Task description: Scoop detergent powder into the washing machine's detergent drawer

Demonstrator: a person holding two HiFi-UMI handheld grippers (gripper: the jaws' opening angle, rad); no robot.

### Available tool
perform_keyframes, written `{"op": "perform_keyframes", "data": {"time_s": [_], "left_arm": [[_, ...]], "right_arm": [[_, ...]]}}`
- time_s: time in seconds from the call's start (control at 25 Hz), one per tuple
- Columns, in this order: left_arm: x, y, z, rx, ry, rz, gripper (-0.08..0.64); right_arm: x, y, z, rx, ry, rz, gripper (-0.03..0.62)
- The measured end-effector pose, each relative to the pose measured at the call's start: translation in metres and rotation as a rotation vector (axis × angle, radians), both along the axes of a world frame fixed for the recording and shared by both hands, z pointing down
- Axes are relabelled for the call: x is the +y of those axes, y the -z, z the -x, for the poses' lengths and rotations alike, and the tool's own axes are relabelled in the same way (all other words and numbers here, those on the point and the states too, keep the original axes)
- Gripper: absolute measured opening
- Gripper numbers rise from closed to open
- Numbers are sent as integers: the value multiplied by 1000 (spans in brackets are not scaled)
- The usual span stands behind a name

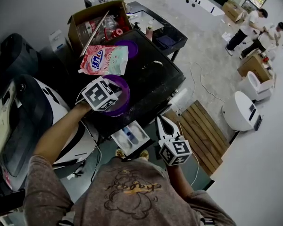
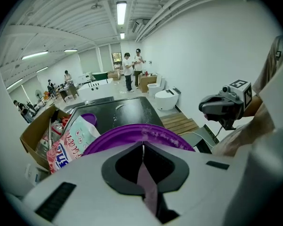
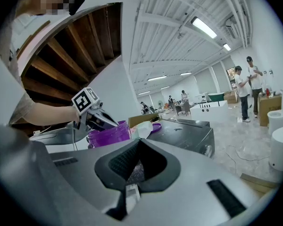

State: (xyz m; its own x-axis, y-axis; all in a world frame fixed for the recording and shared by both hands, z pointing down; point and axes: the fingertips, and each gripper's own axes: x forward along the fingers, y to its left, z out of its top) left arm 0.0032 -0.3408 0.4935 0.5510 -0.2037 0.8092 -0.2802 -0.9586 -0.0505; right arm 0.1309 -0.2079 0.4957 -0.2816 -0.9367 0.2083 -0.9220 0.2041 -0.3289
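Observation:
My left gripper (image 1: 114,98) is shut on the rim of a purple tub (image 1: 120,95), which stands at the front edge of the black washing machine (image 1: 155,74). The tub's wall (image 2: 146,133) runs between its jaws. A pink-and-white detergent bag (image 1: 104,60) lies behind the tub, with a purple lid (image 1: 126,46) beyond it. The detergent drawer (image 1: 130,136) is pulled out below the machine's front. To the right of the drawer my right gripper (image 1: 161,121) is shut on a white scoop; only a thin sliver of the handle (image 3: 131,194) shows.
An open cardboard box (image 1: 96,25) of bottles stands behind the bag. A white appliance (image 1: 47,102) is at the left and a wooden pallet (image 1: 203,131) at the right. Two people (image 1: 254,27) stand far off among white toilets (image 1: 240,109).

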Motion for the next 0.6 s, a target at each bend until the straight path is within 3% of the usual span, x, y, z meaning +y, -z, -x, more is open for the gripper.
{"op": "perform_keyframes", "data": {"time_s": [0.2,0.6], "left_arm": [[5,-1,-1,0,-37,33,23],[19,-3,-2,-18,-106,93,24]], "right_arm": [[0,8,0,-26,-22,-4,2],[4,1,-3,11,-17,-1,2]]}}
